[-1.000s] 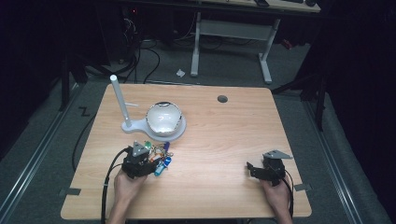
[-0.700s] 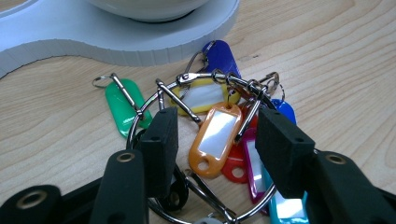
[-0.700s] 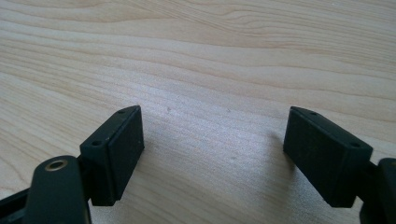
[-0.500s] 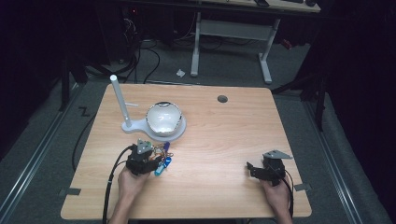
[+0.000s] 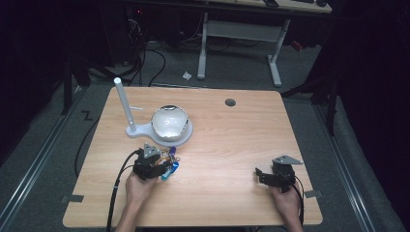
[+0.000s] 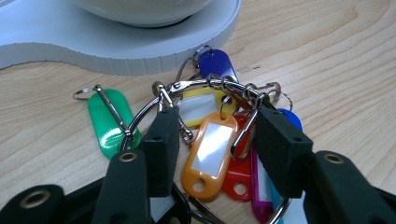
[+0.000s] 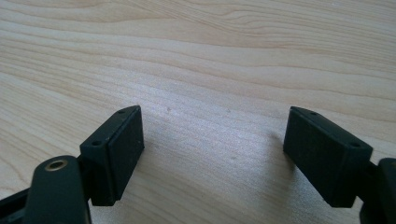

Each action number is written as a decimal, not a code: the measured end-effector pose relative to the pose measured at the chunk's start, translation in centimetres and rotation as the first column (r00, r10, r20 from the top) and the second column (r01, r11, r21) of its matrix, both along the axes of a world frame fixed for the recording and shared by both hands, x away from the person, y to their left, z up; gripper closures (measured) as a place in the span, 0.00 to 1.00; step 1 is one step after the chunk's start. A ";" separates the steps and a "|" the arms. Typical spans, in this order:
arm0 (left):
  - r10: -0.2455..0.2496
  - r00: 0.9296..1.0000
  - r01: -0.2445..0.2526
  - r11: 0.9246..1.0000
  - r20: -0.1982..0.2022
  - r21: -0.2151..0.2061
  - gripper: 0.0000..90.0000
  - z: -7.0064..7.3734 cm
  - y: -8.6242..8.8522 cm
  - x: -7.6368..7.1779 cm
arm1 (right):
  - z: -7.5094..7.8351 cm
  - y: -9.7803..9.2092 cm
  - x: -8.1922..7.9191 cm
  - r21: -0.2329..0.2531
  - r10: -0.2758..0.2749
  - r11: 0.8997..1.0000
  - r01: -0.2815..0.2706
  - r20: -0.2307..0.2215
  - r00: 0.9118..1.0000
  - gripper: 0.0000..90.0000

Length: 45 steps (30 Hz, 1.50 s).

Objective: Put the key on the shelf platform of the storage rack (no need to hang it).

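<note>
A bunch of coloured key tags (image 5: 170, 162) on a metal ring lies on the wooden table (image 5: 232, 140), just in front of a white stand base (image 5: 138, 130). My left gripper (image 5: 163, 168) is open and low over the bunch. In the left gripper view its jaws straddle the orange tag (image 6: 210, 149) and the ring (image 6: 187, 86), with a green tag (image 6: 107, 121) to the left and a dark blue tag (image 6: 215, 63) beyond. My right gripper (image 5: 259, 175) rests near the table's front right, open (image 7: 212, 135) over bare wood.
A shiny bowl (image 5: 169, 121) sits on the white base, and a white post (image 5: 123, 104) rises from its left end. A round cable hole (image 5: 230, 102) marks the far side of the table. A desk frame (image 5: 241, 34) and cables stand on the floor behind.
My left gripper has edged slightly to the right onto the key bunch. The right gripper has not moved.
</note>
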<state>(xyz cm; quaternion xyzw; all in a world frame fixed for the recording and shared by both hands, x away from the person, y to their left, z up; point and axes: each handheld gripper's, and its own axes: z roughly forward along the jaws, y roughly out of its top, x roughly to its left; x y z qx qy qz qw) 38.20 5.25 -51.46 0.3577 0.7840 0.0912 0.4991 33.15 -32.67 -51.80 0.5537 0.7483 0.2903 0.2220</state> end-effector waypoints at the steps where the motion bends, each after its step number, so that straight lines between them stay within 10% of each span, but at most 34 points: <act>1: 0.005 1.000 -0.005 1.000 -0.002 -0.008 0.59 0.0 -0.1 0.1 | 0.0 0.0 0.0 0.000 0.000 1.000 0.000 0.000 1.000 0.22; 15: -0.015 1.000 0.015 1.000 0.026 0.002 0.93 -0.4 -0.9 0.0 | 0.0 0.0 0.0 0.001 -0.001 1.000 0.001 0.000 1.000 0.22; 25: -0.011 1.000 0.011 1.000 0.020 0.011 0.95 -0.1 -0.8 -0.4 | 0.0 0.0 0.0 0.001 -0.001 1.000 0.001 -0.001 1.000 0.22; 45: 0.023 0.992 -0.015 0.997 0.122 -0.069 0.95 5.1 2.4 -2.4 | 0.0 0.0 0.0 0.000 0.000 1.000 0.000 0.000 1.000 0.22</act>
